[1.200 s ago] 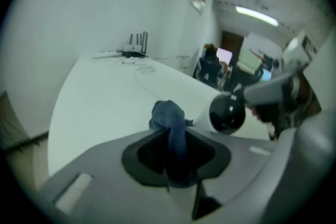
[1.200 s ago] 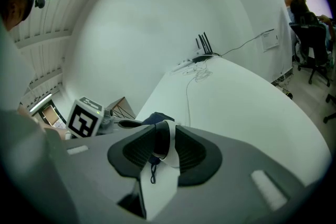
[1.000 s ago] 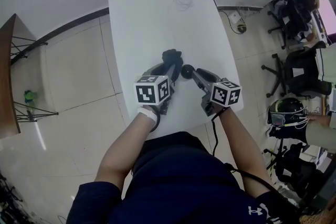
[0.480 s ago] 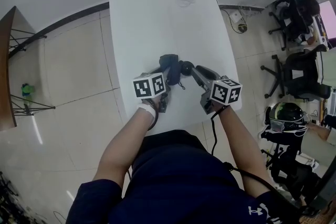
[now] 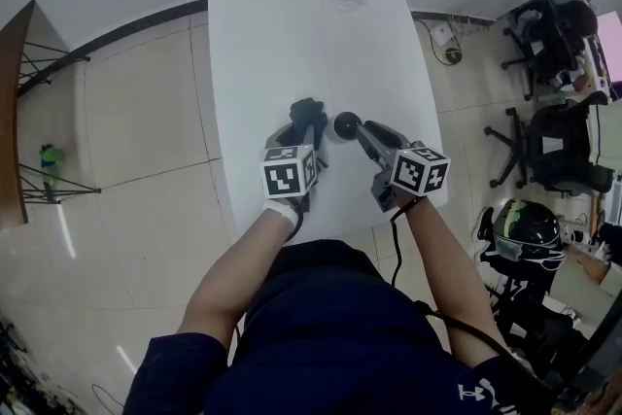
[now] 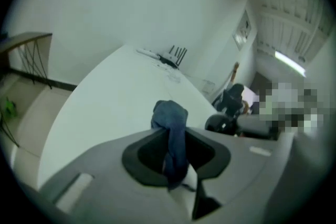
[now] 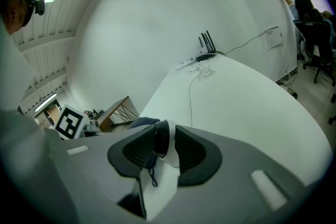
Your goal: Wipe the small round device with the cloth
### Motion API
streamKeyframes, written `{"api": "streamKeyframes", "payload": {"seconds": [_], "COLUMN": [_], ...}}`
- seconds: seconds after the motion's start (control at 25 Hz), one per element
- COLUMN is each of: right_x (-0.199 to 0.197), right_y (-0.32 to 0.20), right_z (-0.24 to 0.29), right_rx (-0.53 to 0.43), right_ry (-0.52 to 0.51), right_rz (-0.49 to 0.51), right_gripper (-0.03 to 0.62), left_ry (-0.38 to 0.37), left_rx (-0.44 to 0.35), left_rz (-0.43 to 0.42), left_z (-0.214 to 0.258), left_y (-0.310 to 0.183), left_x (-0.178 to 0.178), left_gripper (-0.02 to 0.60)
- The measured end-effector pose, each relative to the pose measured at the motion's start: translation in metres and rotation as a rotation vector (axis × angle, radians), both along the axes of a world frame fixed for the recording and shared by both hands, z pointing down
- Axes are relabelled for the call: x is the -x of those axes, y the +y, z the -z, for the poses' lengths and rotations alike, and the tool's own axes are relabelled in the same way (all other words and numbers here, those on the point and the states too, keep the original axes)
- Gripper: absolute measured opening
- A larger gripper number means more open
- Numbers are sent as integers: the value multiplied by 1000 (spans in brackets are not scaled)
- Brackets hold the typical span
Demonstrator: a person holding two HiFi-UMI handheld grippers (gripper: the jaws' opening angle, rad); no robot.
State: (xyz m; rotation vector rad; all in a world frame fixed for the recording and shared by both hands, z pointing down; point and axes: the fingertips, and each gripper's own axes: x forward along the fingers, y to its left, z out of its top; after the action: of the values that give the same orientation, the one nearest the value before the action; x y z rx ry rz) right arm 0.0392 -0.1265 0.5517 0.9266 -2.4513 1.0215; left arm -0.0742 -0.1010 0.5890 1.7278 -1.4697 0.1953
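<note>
We are holding cloth [image 6: 169,115] beside device [image 5: 343,123]
Our left tongs [image 6: 176,152] are clamping the blue cloth, our right tongs [image 7: 163,152] the small round device just beside them — rubbing hard risks twisting it loose.

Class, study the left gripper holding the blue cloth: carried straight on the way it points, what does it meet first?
The left gripper tilts down, so probably the bare table top; the round device lies off to its right.
</note>
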Motion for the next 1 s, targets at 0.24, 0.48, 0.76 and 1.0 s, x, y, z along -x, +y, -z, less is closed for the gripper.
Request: {"api": "streamKeyframes", "payload": {"seconds": [0.24, 0.48, 0.76, 1.0], "right_x": [-1, 2, -2, -3], "right_y": [-2, -2, 1, 3], "right_z": [1, 1, -2, -5], "right_rx": [-2, -7, -4, -8], "right_ry": [-5, 0, -7, 2], "right_rz": [25, 69, 121, 165], "right_gripper": [120, 120, 120, 120], "left_ry": [461, 419, 264, 138], "left_rx": [-191, -90, 24, 47], "left_rz": [104, 200, 272, 345], "left_z": [93, 29, -33, -33], "left_y": [-2, 2, 14, 19], "left_x": [-30, -35, -12, 1], "left_gripper": [78, 77, 74, 72]}}
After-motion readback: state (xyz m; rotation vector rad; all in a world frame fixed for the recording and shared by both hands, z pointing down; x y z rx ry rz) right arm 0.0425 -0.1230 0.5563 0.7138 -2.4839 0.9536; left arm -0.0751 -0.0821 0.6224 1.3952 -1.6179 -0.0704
